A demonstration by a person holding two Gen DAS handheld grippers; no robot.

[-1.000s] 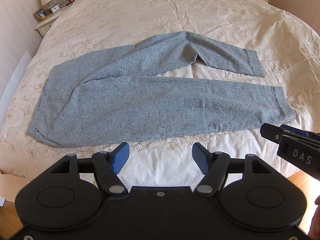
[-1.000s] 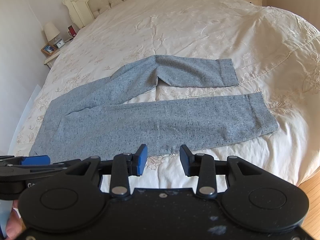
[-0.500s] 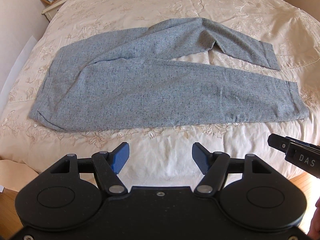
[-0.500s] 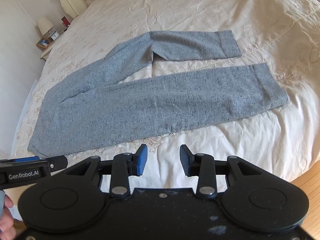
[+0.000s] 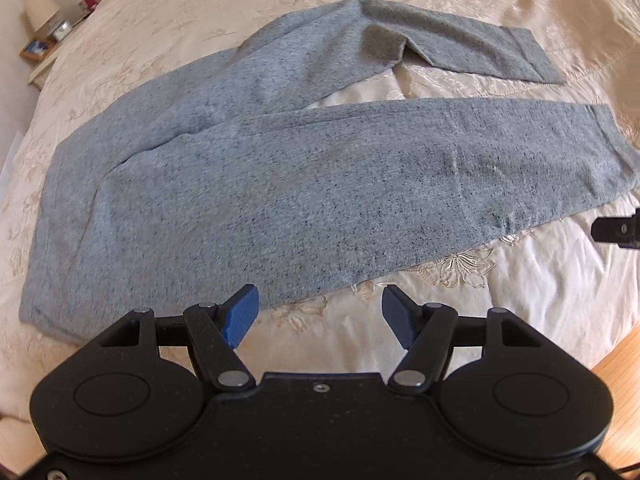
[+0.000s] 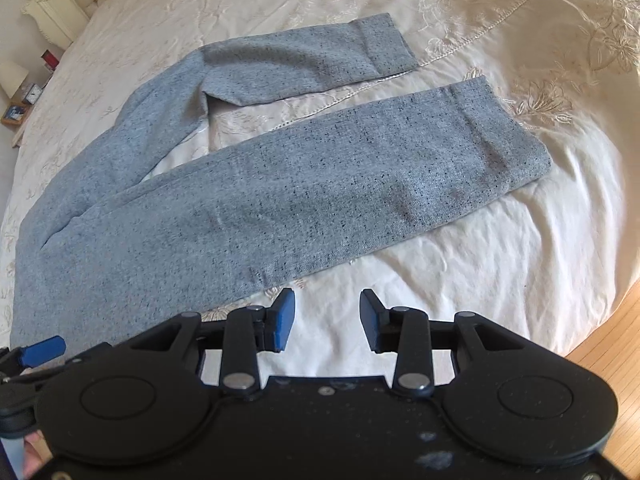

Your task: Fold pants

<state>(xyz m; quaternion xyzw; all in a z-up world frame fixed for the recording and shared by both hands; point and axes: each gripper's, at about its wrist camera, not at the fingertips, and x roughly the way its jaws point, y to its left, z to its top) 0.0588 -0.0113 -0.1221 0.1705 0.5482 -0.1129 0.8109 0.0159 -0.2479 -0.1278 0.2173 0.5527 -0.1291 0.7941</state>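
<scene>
1. Left wrist view: pants (image 5: 304, 184) lie flat on the bed (image 5: 520, 280), legs splayed in a V, far leg kinked partway along. Waistband at the pants' left end, cuffs at the right.
2. Left gripper (image 5: 318, 318) hovers just off the pants' near edge, about mid-leg. Jaws apart, nothing held. Tip of the right gripper pokes in near the near-leg cuff (image 5: 612, 168).
3. Right wrist view: right gripper (image 6: 327, 318) sits at the pants' near edge, a bit cuff-side of the left gripper. Jaws apart, empty. Near-leg cuff is well right of it; far-leg cuff (image 6: 384, 46) beyond that.
4. Risk: both grippers are mid-leg, not at the ends. Pinching there would likely lift a sagging middle and drag the cuff and waistband crooked.
5. Risk: the cover is soft and wrinkled right under the pants' edge. A low pinch could grab it along with the cloth.
6. Risk: folding leg over leg before the kink is straightened would probably give a skewed stack.
</scene>
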